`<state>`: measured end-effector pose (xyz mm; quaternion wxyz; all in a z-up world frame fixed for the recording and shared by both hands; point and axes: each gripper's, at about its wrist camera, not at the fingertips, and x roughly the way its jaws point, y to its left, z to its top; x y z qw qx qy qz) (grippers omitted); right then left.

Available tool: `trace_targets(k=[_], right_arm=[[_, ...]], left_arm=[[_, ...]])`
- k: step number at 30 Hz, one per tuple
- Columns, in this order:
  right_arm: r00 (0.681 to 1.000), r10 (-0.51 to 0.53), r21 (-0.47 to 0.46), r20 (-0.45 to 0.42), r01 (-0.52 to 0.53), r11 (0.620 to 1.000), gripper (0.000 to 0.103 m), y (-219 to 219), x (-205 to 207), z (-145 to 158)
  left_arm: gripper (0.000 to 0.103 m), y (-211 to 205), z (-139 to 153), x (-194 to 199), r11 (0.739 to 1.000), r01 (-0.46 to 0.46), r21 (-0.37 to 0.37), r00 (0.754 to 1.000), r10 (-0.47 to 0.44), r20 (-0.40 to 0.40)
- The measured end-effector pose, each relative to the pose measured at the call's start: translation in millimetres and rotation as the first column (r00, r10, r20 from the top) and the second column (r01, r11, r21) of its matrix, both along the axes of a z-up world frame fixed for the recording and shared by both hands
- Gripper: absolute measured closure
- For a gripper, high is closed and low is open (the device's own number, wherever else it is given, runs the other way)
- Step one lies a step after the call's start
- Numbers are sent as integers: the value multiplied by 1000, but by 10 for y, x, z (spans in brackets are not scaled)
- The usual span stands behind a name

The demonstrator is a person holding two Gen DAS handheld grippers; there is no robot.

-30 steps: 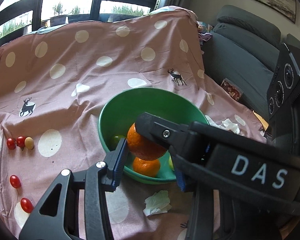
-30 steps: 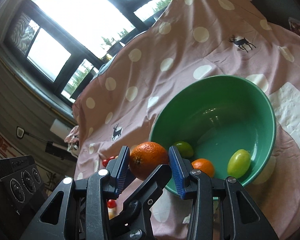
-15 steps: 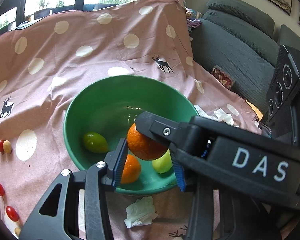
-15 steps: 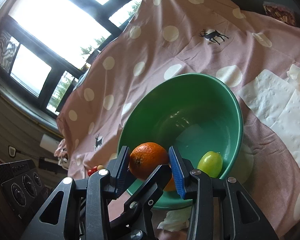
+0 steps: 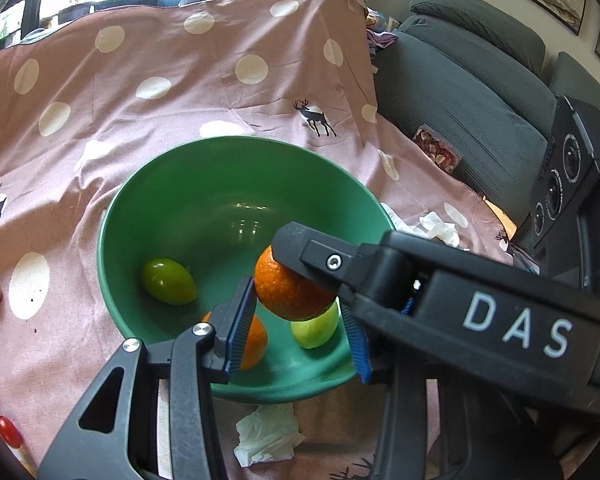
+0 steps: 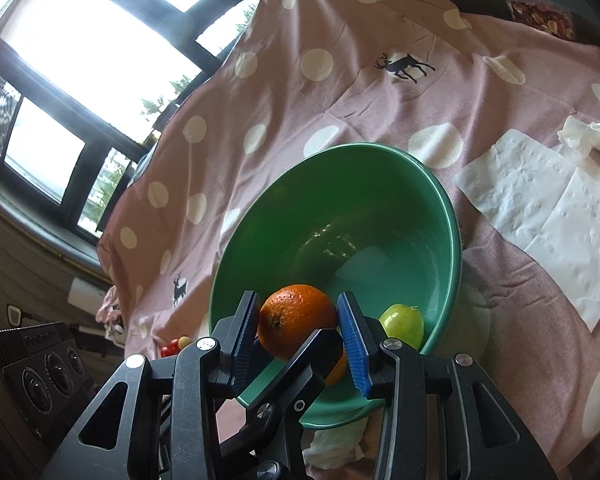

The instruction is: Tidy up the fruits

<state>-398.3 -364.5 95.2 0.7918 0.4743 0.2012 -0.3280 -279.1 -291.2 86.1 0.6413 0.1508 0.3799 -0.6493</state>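
Observation:
An orange (image 6: pixel 294 318) is held between both of my grippers above the green bowl (image 6: pixel 448 216); it also shows in the left wrist view (image 5: pixel 288 292). My right gripper (image 6: pixel 300 332) is shut on it. My left gripper (image 5: pixel 298 330) stands open around it, over the bowl (image 5: pixel 140 184). In the bowl lie a dark green fruit (image 5: pixel 168 280), a second orange (image 5: pixel 254 342) and a yellow-green fruit (image 5: pixel 316 326), the last also in the right wrist view (image 6: pixel 404 322).
Pink polka-dot cloth (image 5: pixel 140 92) covers the table. Red cherry tomatoes (image 5: pixel 8 432) lie at the left edge. A crumpled tissue (image 5: pixel 266 434) lies in front of the bowl. Flat napkins (image 6: pixel 540 208) lie right of it. A grey sofa (image 5: pixel 460 92) stands behind.
Both grippers have moved forward with the orange, from the bowl's near rim to above its inside. The bowl now appears nearer and larger.

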Motion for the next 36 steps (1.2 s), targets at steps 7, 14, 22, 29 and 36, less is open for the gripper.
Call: trace_targets(k=[7,14,22,29,36], right_arm=[[1000,-11,7,-23,11,1000,59,-16,11,-13],[999,-18,5,-39,18,1000,59,-19,16,-12],[999,-22,7,-40,22,1000,59,-21,15,-15],[998,-44,7,-46,44,999,59,-47,-9,-26],[995,-79,-14,-61,78,997,59,-46,-39,22]], left_arm=[[60,-39,-38,-1,1000,9,13,1000,-8,-17],[60,-61,-54,11,1000,14,16,999,-13,-29],[60,-66,-68,3,1000,12,19,1000,-11,-28],[56,-45,-51,35,1000,1,18,999,0,-40],[48,115,34,109,999,-35,5,999,35,-30]])
